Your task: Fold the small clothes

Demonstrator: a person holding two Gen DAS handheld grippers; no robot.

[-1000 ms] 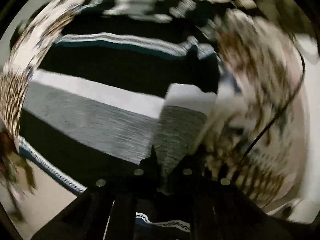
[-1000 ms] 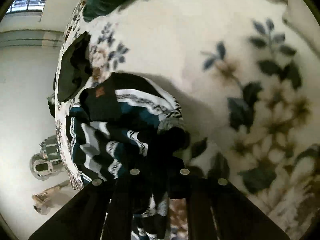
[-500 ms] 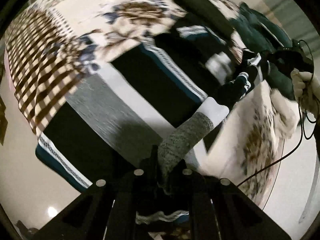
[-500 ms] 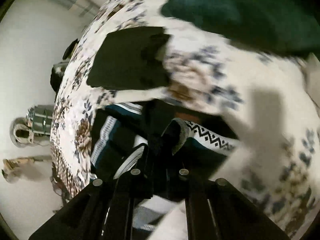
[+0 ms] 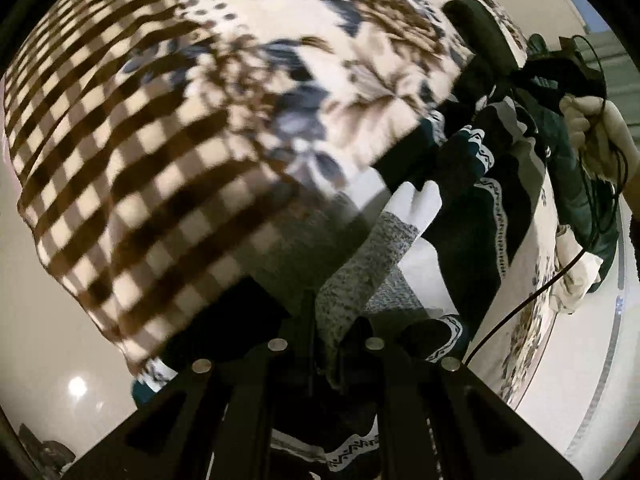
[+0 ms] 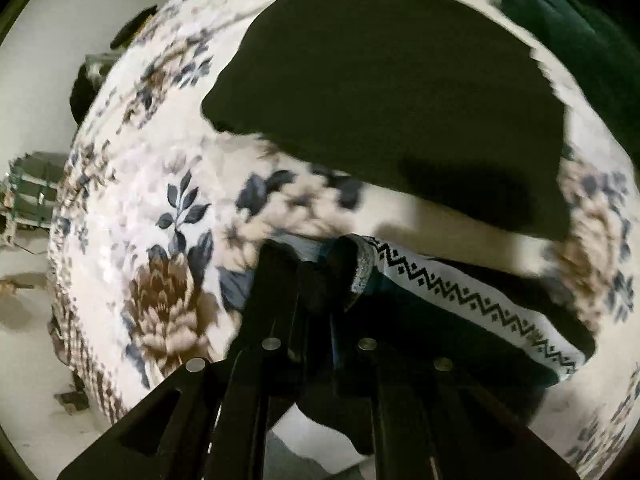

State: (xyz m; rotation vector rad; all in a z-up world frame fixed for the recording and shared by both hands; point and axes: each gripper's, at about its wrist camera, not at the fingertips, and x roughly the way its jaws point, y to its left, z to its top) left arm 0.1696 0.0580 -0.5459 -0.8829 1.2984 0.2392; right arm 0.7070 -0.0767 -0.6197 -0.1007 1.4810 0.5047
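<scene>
A striped knit sweater (image 5: 476,216), black, teal, grey and white with zigzag bands, hangs stretched between my two grippers above a floral bedspread (image 5: 280,64). My left gripper (image 5: 324,320) is shut on its grey and white part. My right gripper (image 6: 316,276) is shut on the sweater's edge (image 6: 460,292) by a white zigzag band; it also shows in the left wrist view (image 5: 560,76), held by a gloved hand (image 5: 592,128). The lower part of the sweater hangs hidden under the grippers.
A folded black garment (image 6: 392,92) lies on the bedspread (image 6: 152,208) beyond the right gripper. A dark green garment (image 6: 580,28) lies at the far right. The checked border (image 5: 120,168) of the bedspread drops to a pale floor (image 5: 48,352). A cable (image 5: 532,296) hangs from the right gripper.
Both grippers have lifted and swung the sweater off the bedspread. It lay spread flat one second ago; now it hangs bunched between them, and the folded black garment is nearer the right gripper.
</scene>
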